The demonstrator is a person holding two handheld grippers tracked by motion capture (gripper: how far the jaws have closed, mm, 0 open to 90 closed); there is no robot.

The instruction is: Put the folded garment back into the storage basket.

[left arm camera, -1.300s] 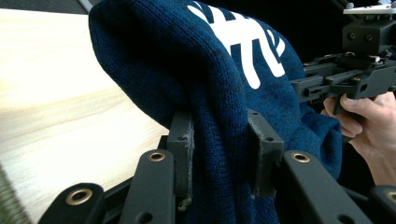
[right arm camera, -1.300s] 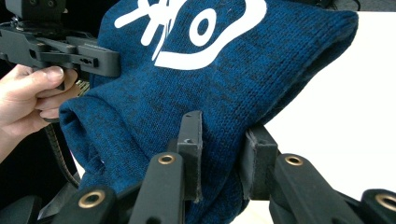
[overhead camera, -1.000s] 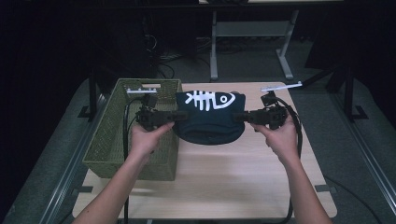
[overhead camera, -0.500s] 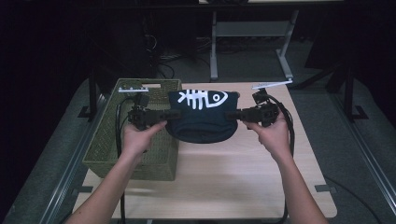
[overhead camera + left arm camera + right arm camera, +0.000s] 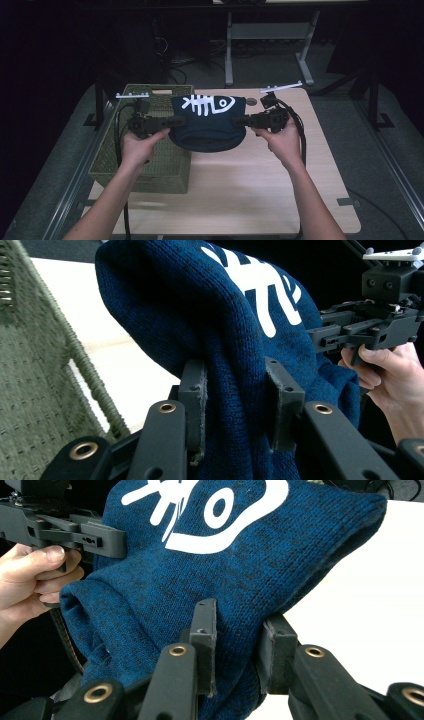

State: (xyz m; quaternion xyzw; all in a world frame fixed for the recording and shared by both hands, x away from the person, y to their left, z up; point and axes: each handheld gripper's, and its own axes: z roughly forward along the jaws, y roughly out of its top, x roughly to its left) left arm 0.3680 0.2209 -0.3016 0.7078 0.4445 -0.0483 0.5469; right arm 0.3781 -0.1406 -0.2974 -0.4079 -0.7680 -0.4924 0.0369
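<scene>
a person stands at a light wooden table (image 5: 240, 200) in a dark room, holding a two-jaw gripper in each hand. stretched between the two grippers is a dark blue knit hat (image 5: 209, 125) with a white fish-skeleton design (image 5: 207, 105) on its upper part. the hat hangs in the air above the far half of the table, its lower edge sagging in a curve, apart from the tabletop.

the left gripper (image 5: 172, 121) pinches the hat's left side; in the left gripper view its two black jaws press on a fold of blue knit (image 5: 235, 405) from both sides. the right gripper (image 5: 240, 121) pinches the hat's right side; in the right gripper view its jaws likewise squeeze a bunched fold of the hat (image 5: 235, 645).

a green woven basket (image 5: 150, 165) sits on the left part of the table, its left wall along the table's left edge. the hat's left edge overlaps the basket's right rim as seen from above, with the left hand (image 5: 140, 145) over the basket. the right hand (image 5: 282, 142) is over bare table.

the near half of the table and its right side are open wood. beyond the far edge stands a metal frame with legs (image 5: 270, 45) on dark carpet. a dark rail (image 5: 395, 175) runs along the floor beside the table's right edge.
</scene>
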